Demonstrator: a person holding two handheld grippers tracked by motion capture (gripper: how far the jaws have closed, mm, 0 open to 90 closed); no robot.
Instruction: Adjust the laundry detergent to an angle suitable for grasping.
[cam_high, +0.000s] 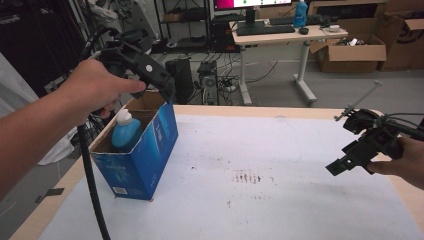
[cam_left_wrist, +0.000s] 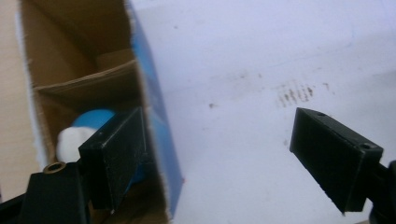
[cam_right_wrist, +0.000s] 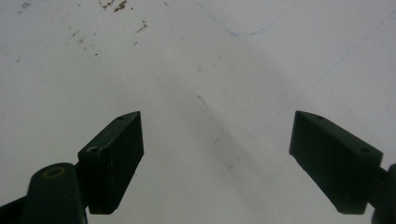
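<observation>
A blue cardboard box stands open-topped at the table's left side. Inside it stands a blue bottle with a white cap. A hand holds my left gripper just above the box's far rim, jaws open and empty. In the left gripper view the left gripper straddles the box's blue wall, with the bottle below its left jaw. My right gripper hovers over the table's right side, open with nothing in it. The right gripper view has the right gripper over bare white cover.
The white table cover has dark stains near its middle. Beyond the table stand a desk with a keyboard and a monitor, a computer tower, and cardboard boxes on the floor.
</observation>
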